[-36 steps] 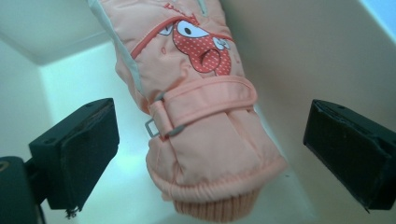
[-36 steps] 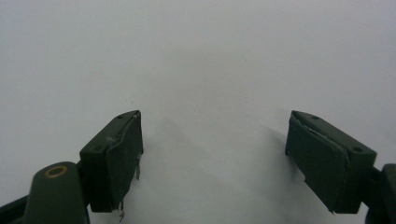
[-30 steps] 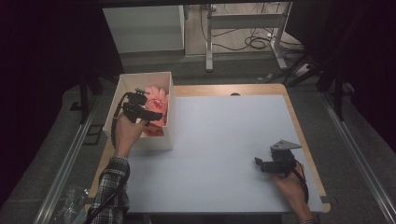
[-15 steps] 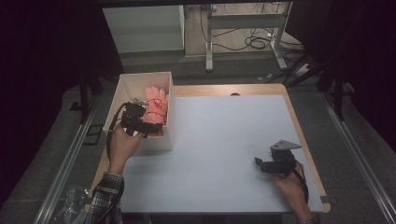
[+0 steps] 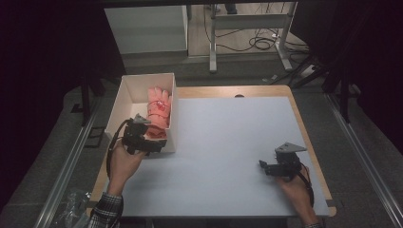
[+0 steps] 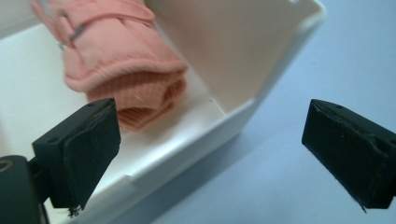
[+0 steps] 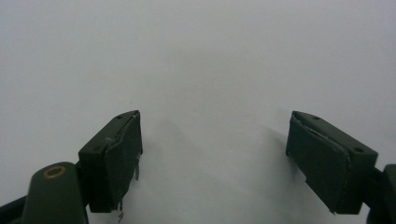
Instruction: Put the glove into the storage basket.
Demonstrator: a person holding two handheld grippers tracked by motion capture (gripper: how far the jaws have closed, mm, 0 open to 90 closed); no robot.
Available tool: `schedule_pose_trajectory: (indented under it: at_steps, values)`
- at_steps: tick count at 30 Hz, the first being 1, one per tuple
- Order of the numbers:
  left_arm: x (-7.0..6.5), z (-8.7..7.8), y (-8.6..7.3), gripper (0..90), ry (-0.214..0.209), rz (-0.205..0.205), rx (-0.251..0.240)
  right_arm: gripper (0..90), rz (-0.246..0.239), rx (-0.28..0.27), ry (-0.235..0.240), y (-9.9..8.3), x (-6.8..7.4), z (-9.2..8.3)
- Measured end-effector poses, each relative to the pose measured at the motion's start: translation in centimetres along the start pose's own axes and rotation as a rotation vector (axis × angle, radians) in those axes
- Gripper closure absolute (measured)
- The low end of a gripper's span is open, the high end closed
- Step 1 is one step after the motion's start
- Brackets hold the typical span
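A pink glove point(image 5: 158, 108) lies in a white open box point(image 5: 127, 99) at the table's left edge; its ribbed cuff point(image 6: 140, 95) points toward the box's near wall. My left gripper point(image 5: 154, 141) hovers over the box's near right corner, open, nothing between its jaws. In the left gripper view the box's corner wall point(image 6: 261, 98) runs between the two jaws, the glove just past the left one. My right gripper point(image 5: 264, 167) rests low at the table's front right, open and empty, facing bare table surface point(image 7: 201, 70).
The table top point(image 5: 228, 142) is a pale grey-blue sheet with a wooden border point(image 5: 313, 147). Beyond its far edge stand a white cabinet point(image 5: 147, 28) and a metal table frame point(image 5: 247, 33) with cables on the floor.
My left gripper has drawn back toward the person, from over the glove inside the box to the box's near corner, leaving the glove lying there. The right gripper has not moved.
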State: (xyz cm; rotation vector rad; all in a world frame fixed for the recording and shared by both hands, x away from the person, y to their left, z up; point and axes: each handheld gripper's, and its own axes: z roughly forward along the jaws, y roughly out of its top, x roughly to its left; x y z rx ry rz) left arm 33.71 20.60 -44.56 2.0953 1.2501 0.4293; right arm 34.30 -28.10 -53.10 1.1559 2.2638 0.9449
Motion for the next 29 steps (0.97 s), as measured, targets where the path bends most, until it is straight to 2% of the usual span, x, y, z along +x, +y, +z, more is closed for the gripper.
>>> schedule_pose_trajectory:
  at_steps: [6, 13, 22, 24, 25, 29]
  values:
    - [-1.1, 0.4, -1.2, 4.6, -0.028, 0.011, -0.015, 18.6, 0.000, 0.000, -0.001, 0.0, 0.0, 0.0]
    - [-3.0, 1.4, -3.3, 4.1, -0.062, 0.047, -0.038, 18.5, 0.000, 0.000, -0.002, 0.0, 0.0, 0.0]
    - [-4.0, 4.3, -6.1, 3.7, -0.098, 0.055, -0.015, 18.5, -0.001, 0.000, -0.001, 0.0, 0.0, 0.0]
    - [-4.1, 4.6, -6.4, 3.7, -0.097, 0.057, -0.009, 18.5, 0.000, 0.000, -0.001, 0.0, 0.0, 0.0]
    - [-4.2, 5.4, -7.0, 3.7, -0.090, 0.059, 0.005, 18.5, 0.000, -0.001, -0.001, 0.0, 0.0, 0.0]
    - [-4.3, 6.0, -7.6, 3.7, -0.096, 0.058, 0.017, 18.4, 0.000, 0.000, -0.001, 0.0, 0.0, 0.0]
